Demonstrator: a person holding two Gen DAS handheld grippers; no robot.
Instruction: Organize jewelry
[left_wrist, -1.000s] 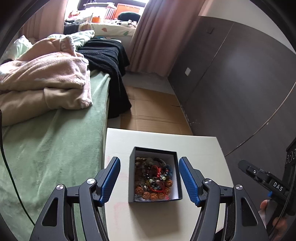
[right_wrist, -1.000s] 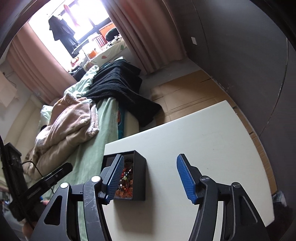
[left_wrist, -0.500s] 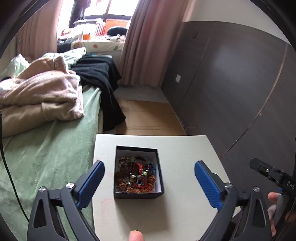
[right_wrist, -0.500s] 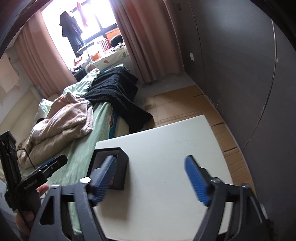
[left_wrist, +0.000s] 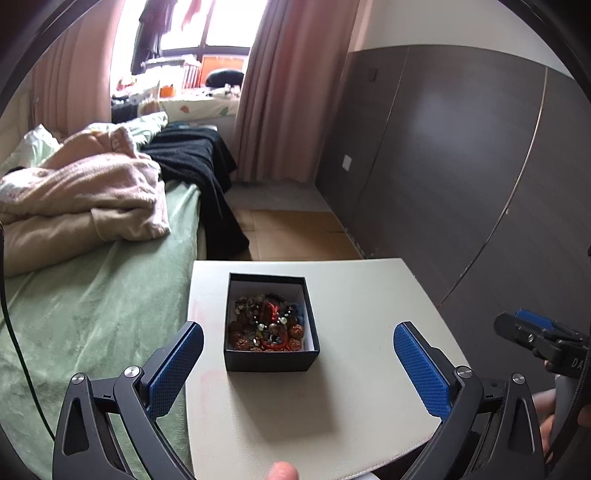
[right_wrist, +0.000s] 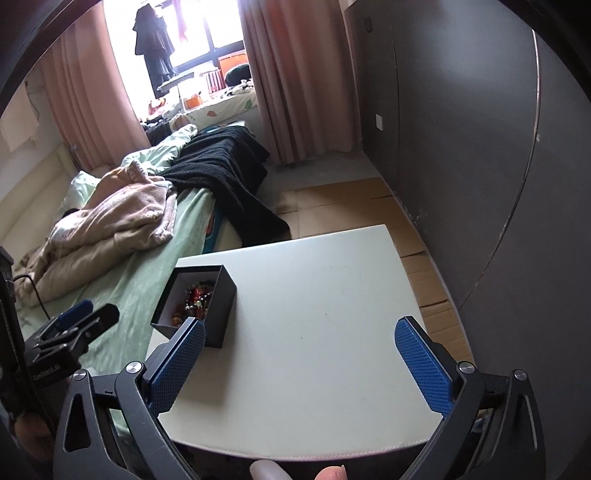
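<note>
A small black box (left_wrist: 271, 358) with white inner walls stands on the left part of a white table (left_wrist: 354, 295). It holds a tangle of bead bracelets and a red cord (left_wrist: 267, 326). My left gripper (left_wrist: 298, 363) is open wide and empty, held above and short of the box. My right gripper (right_wrist: 300, 363) is open wide and empty over the table, with the box (right_wrist: 218, 314) beside its left finger. The jewelry (right_wrist: 195, 297) shows partly inside it.
A bed with a green sheet (left_wrist: 92, 295), a pink blanket (left_wrist: 81, 192) and a black throw (left_wrist: 199, 166) borders the table's left side. A dark panelled wall (left_wrist: 461, 166) stands to the right. Cardboard (left_wrist: 295, 229) covers the floor beyond the table.
Both grippers opened from a narrower gap to wide open. Both pulled back and up from the table, so the box looks smaller and farther away.
</note>
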